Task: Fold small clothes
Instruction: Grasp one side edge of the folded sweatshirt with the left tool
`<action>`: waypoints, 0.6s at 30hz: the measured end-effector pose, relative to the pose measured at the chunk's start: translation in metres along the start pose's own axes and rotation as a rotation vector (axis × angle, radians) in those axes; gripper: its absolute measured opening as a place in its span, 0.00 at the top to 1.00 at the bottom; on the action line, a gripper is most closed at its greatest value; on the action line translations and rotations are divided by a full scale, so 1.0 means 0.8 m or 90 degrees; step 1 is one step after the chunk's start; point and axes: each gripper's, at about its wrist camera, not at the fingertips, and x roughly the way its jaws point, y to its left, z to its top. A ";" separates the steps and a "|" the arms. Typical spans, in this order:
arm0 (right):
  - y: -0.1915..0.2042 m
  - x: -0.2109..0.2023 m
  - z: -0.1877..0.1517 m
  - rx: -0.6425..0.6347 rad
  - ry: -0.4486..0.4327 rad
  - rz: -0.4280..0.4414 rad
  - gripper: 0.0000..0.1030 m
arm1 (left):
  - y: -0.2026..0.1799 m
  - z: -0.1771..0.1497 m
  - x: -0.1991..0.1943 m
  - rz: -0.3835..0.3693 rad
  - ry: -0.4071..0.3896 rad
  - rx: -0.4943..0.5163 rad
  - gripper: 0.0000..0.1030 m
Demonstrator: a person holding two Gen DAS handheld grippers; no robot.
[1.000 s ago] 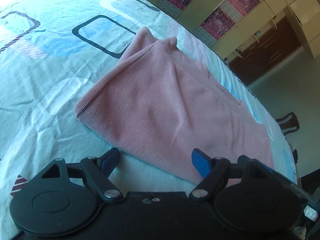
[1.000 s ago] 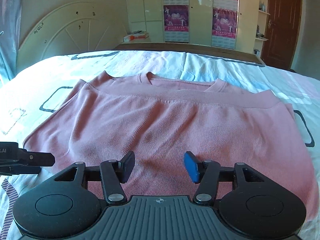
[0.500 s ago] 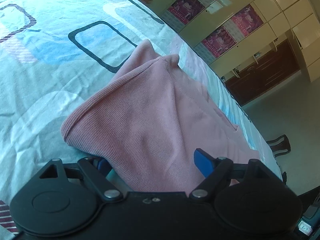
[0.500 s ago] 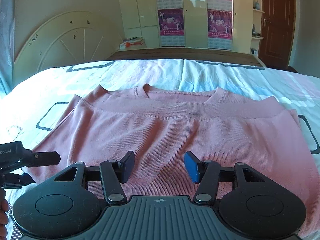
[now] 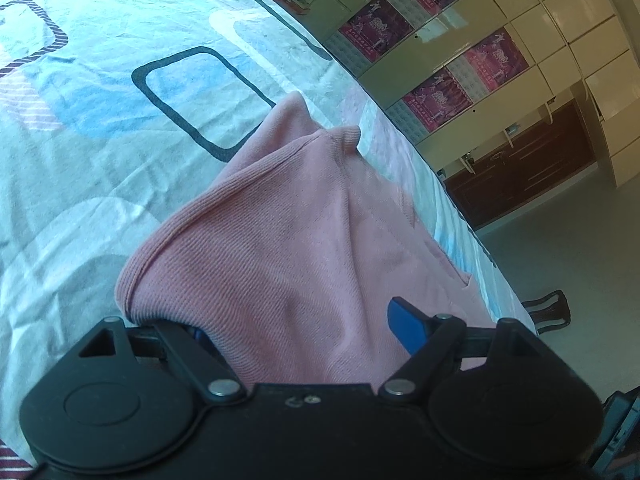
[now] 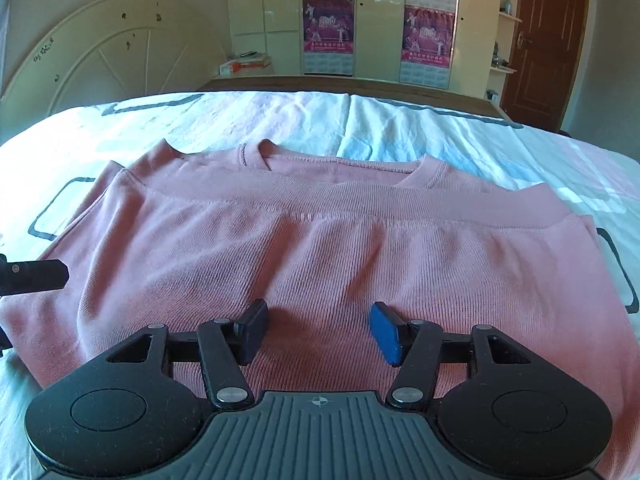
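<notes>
A pink knit sweater [image 6: 320, 240] lies folded flat on the bed, its neckline at the far side. In the left wrist view its near-left corner [image 5: 256, 264] bulges up over my left gripper [image 5: 300, 332]. That gripper stands open and wide. Its left finger is hidden under the fabric, and the blue pad of its right finger [image 5: 404, 328] lies on top without pressing. My right gripper [image 6: 318, 332] hovers low over the sweater's near middle, its jaws opening, with only flat fabric beneath them. A finger of the left gripper [image 6: 36, 276] pokes in at the sweater's left edge.
The bedsheet [image 5: 120, 128] is pale blue and white with dark rounded-rectangle prints. A white headboard [image 6: 104, 60] stands at the far left, a wardrobe with pink posters [image 6: 328, 24] behind, a brown door [image 6: 544, 40] at the right. The bed's edge drops to the floor [image 5: 560, 240].
My left gripper has pushed forward into the sweater's corner, so its left finger is now under the fabric. The right gripper has crept forward over the sweater and its jaws stand slightly wider.
</notes>
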 end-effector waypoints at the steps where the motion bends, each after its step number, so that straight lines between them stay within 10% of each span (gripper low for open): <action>1: 0.001 0.000 0.000 -0.003 0.001 -0.001 0.44 | 0.002 0.001 0.001 -0.004 -0.003 -0.004 0.20; 12: 0.000 0.000 -0.002 0.005 -0.002 -0.004 0.44 | -0.004 0.003 0.004 0.015 -0.007 0.014 0.25; 18: 0.000 0.000 0.000 0.007 0.002 -0.005 0.43 | -0.001 0.007 0.007 0.034 -0.010 0.015 0.45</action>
